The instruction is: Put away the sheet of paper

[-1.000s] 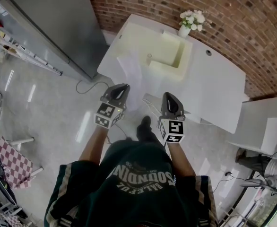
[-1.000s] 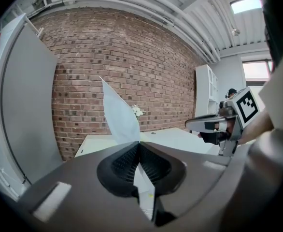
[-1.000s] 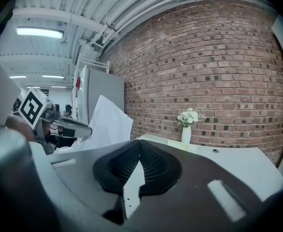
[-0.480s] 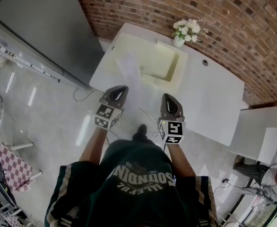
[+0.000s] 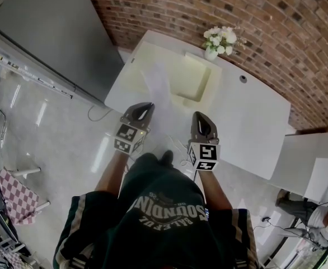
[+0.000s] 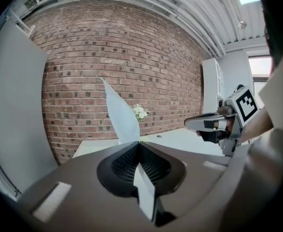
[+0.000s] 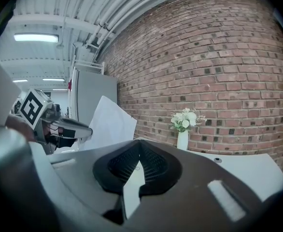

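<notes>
My left gripper is shut on a white sheet of paper. The sheet stands up from the jaw tips and reaches forward over the near edge of the white table. In the left gripper view the paper rises from the closed jaws of the left gripper. My right gripper hovers beside it, jaws shut with nothing between them, as the right gripper view shows. The paper also appears there at the left. A cream open-topped tray sits on the table beyond the sheet.
A vase of white flowers stands at the table's back edge against the brick wall. A small round hole is in the tabletop. A tall grey cabinet stands left of the table. A cable lies on the glossy floor.
The table, tray and vase have drawn nearer beneath both grippers as the person stepped toward them. The left gripper kept its hold on the paper throughout.
</notes>
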### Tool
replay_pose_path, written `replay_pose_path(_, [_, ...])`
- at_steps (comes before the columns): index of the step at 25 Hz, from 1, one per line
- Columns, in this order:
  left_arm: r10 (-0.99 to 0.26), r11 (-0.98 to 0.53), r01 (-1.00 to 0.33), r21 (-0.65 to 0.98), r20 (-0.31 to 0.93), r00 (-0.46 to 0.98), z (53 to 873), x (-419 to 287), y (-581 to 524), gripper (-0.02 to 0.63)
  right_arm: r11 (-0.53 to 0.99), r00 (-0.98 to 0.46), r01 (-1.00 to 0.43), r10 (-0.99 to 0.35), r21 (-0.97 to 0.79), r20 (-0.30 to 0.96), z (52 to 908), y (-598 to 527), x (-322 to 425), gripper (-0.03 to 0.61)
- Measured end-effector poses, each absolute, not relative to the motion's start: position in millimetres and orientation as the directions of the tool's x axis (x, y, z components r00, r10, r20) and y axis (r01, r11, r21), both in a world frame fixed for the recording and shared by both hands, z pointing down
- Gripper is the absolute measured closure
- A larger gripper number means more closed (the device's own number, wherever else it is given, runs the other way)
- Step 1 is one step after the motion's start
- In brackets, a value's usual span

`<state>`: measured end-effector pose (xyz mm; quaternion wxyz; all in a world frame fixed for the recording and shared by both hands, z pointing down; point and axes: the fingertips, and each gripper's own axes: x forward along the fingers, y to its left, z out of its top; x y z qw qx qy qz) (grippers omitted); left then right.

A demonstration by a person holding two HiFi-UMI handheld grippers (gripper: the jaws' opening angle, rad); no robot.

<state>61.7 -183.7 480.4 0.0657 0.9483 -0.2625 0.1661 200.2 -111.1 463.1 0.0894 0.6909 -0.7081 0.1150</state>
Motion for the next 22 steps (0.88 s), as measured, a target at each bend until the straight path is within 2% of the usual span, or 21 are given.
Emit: replay_pose_path(22, [-0.387, -0.907, -0.420, 0.039, 0.316, 0.866, 471.3, 91.6, -241.4, 0.601, -0.053, 0.040, -0.998, -0.955, -0.034, 0.295, 458.0, -160.2, 199.1, 0.578])
